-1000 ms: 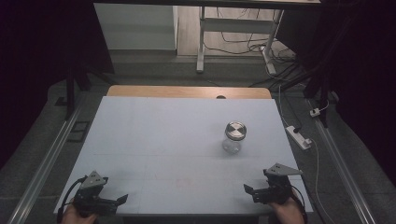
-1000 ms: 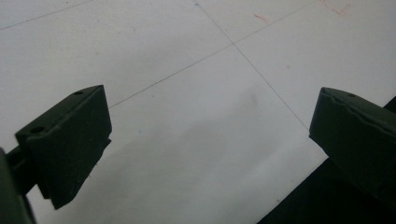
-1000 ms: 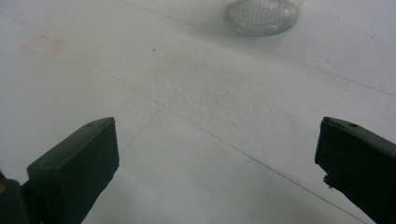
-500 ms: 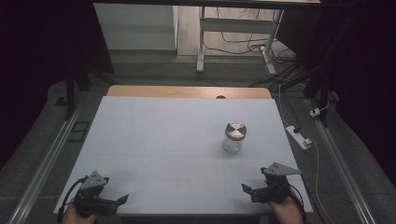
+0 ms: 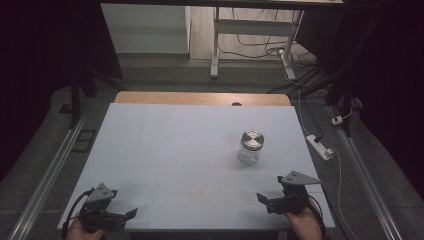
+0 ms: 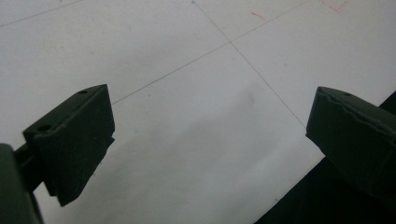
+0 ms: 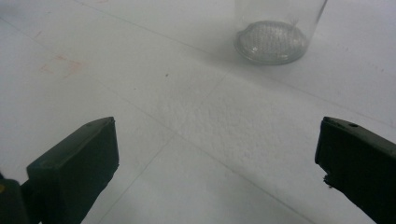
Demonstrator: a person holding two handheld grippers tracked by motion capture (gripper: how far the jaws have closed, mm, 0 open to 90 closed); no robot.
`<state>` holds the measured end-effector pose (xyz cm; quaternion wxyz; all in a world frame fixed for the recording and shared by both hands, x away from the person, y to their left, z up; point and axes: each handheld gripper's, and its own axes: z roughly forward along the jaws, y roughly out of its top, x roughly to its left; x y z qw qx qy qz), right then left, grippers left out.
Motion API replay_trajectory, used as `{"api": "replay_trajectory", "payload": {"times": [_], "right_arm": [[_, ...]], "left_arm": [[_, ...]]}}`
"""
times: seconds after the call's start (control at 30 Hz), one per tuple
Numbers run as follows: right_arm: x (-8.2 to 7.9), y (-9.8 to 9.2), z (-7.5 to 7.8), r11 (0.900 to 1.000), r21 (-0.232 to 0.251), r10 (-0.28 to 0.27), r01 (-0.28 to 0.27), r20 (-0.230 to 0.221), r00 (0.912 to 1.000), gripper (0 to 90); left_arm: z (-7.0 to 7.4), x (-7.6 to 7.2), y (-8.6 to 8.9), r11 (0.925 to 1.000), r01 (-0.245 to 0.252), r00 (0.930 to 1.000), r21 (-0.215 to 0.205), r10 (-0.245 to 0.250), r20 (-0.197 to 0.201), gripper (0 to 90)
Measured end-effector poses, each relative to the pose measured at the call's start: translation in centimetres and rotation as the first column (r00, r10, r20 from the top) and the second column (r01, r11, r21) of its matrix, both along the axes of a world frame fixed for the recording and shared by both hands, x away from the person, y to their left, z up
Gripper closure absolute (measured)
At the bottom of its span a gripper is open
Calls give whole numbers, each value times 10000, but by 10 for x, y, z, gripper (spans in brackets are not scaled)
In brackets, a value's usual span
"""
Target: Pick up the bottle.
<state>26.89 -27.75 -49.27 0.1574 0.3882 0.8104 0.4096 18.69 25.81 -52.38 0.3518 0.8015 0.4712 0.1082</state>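
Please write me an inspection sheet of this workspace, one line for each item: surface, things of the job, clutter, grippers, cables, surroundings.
Surface: white table with thin drawn lines and faint red marks; wooden strip at the far edge.
Job's things: one clear glass jar with a metal lid, upright, right of centre, untouched.
Clutter: nothing seen on the table.
Grippers: left hand-held gripper at the near left corner, jaws wide and just closing a little, nothing between them; right hand-held gripper at the near right, open, pointing toward the jar, apart from it.
Cables: power strip and cord on the floor at right; loose wires farther back.
Surroundings: dark room, floor rails on both sides, white desk frame behind.
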Motion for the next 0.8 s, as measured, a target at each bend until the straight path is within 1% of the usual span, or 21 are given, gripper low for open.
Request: {"api": "replay_trajectory", "payload": {"times": [0.17, 0.2, 0.37, 0.47, 0.57, 0.67, 0.7, 0.8], "right_arm": [[5, 4, 0, 9999, 71, 124, -124, 88, 9999, 0], [5, 4, 0, 9998, 124, 147, -148, 91, 9999, 0], [11, 5, -1, 9995, 241, 183, -185, 100, 9998, 0], [15, 7, -3, 9994, 293, 187, -187, -13, 9998, 0], [19, 8, -5, 9983, 558, 147, -140, -122, 9998, 0], [21, 9, -6, 9984, 555, 103, -96, -137, 9999, 0], [25, 11, -5, 9982, 593, 69, -60, -154, 9999, 0], [30, 14, -5, 9985, 540, 30, -23, -126, 9999, 0]], "left_arm": [[0, 1, 2, 9999, 43, 10000, -164, -45, -89, 19], [0, 2, 2, 9998, 45, 9999, -173, -48, -166, 19], [-1, 3, 2, 9999, -19, 9996, -152, 15, -281, 8], [-1, 3, 2, 9999, -80, 9996, -137, 77, -254, 0], [0, 3, 3, 9997, -58, 9997, -243, 51, -253, 0], [0, 3, 4, 9992, -104, 9997, -377, 96, -209, 0], [0, 3, 4, 9991, -66, 9998, -409, 59, -172, 0], [1, 2, 4, 9991, -23, 9999, -413, 17, -139, 0]]}}
